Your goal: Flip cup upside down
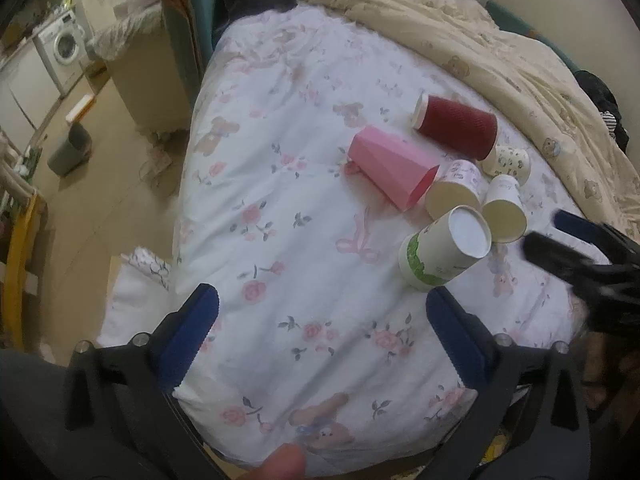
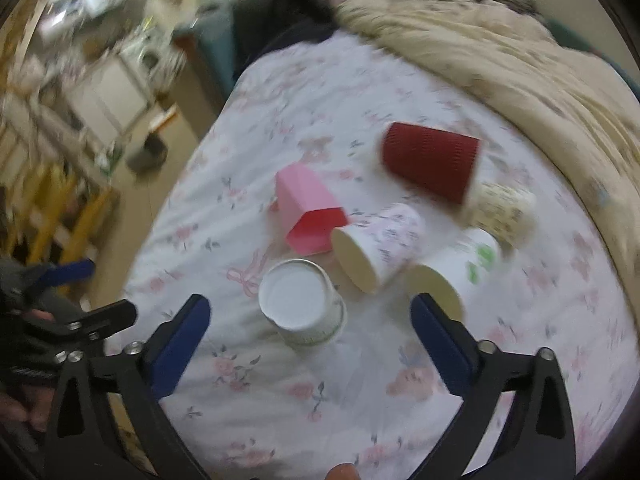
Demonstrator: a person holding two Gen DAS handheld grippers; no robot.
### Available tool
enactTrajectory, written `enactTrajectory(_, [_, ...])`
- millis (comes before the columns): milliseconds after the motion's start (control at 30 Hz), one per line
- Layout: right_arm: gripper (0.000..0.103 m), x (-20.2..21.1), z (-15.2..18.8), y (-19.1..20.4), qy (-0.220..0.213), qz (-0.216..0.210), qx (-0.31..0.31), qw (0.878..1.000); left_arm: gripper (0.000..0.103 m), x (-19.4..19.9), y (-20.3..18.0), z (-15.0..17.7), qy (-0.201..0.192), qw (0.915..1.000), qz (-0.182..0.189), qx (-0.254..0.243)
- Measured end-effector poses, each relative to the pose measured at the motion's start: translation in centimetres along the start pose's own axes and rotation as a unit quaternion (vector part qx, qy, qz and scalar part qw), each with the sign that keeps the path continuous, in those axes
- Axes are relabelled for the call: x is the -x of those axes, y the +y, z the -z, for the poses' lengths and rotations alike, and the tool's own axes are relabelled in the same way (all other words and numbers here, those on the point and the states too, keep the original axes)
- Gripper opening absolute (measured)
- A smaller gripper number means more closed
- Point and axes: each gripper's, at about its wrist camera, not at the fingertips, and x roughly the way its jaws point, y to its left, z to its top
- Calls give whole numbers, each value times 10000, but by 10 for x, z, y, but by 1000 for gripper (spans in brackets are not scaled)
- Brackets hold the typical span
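Observation:
A white paper cup with green print [image 1: 444, 249] stands upside down on the floral bedsheet [image 1: 288, 208], base up; it also shows in the right wrist view [image 2: 304, 307]. Several other cups lie on their sides behind it: a pink cup [image 1: 390, 168], a dark red cup [image 1: 456, 125], and white paper cups [image 1: 456, 188]. My left gripper [image 1: 320, 312] is open and empty above the sheet, in front of the cups. My right gripper [image 2: 310, 324] is open and empty, its fingers either side of and just short of the upside-down cup; it shows at the right edge of the left wrist view [image 1: 560, 240].
A beige quilt [image 1: 480, 40] is bunched along the far and right side of the bed. To the left, off the bed edge, are the floor, a grey bin [image 1: 70, 148], a washing machine [image 1: 62, 48] and a yellow frame [image 1: 20, 264].

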Motion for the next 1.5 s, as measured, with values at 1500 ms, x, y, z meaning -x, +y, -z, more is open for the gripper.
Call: enactTrajectory(1500, [103,50,94,-15,-795,444,-1130,9894,103,28,-41,39,-974,9949,-88,-263])
